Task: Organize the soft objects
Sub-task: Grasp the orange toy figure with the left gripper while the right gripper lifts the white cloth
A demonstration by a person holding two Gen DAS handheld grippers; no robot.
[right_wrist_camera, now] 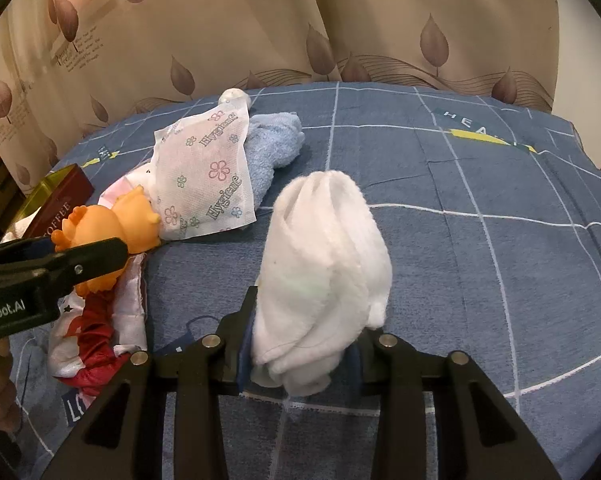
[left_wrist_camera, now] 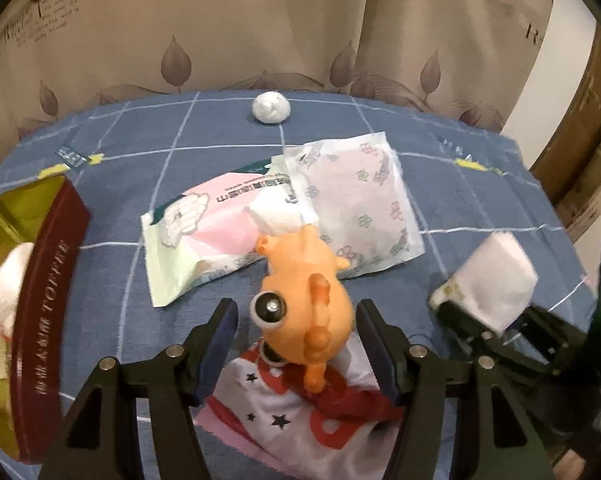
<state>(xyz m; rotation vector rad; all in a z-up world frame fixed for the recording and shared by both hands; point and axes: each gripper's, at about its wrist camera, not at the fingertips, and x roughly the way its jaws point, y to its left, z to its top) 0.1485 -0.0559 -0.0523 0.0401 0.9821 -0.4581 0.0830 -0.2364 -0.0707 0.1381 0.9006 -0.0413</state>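
Two grippers work over a blue checked bedsheet. At the bottom of the right wrist view, the right gripper is clamped on a rolled white towel, which stands up from the jaws at frame centre. In the left wrist view, the left gripper stands wide, its jaws flanking an orange rubber toy without pressing it; the toy rests on a star-printed red and white cloth at lower centre. The step in hand looks like taking the toy. To do it well, the jaws should close on the round body, not the small limbs, and lift clear without snagging the cloth beneath. Beyond the toy lie a pink-and-green wipes pack and a flowered hygiene sachet, overlapping, close enough to be dragged. At the left edge, a red toffee tin already holds white cloth, a likely destination. Farthest, near the curtain, sits a small white ball; a blue towel lies behind the sachet.
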